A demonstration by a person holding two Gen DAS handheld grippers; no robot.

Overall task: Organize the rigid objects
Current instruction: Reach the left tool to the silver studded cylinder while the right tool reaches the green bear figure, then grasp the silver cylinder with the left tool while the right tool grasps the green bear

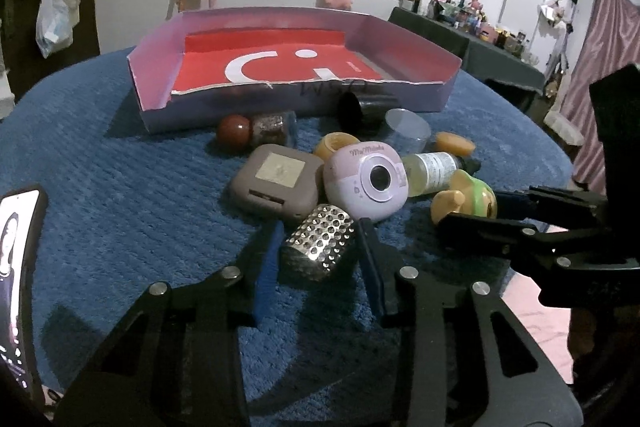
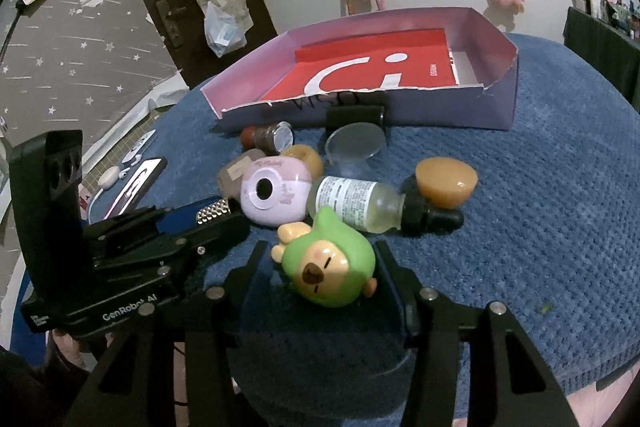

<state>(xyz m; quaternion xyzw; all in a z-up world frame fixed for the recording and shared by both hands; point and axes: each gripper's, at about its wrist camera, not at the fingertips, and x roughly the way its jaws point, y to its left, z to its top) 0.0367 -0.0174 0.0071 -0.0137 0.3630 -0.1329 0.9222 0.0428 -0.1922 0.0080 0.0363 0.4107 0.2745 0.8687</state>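
A pile of small objects lies on the blue cloth in front of a shallow purple box (image 1: 448,91) with a red sheet inside (image 2: 508,99). My left gripper (image 1: 318,239) has its fingers around a studded metal cylinder (image 1: 320,247), close on both sides. My right gripper (image 2: 320,259) has its fingers around a green and yellow toy figure (image 2: 332,271), which also shows in the left wrist view (image 1: 466,201). Beside them lie a pink toy camera (image 1: 366,181), a taupe square case (image 1: 276,181) and a dropper bottle (image 2: 360,205).
A red ball (image 1: 234,133), a glitter jar (image 1: 272,129), a black cylinder (image 1: 360,111), a clear cup (image 1: 408,131) and orange caps (image 2: 446,181) lie near the box. A phone (image 1: 16,267) rests at the left edge of the table.
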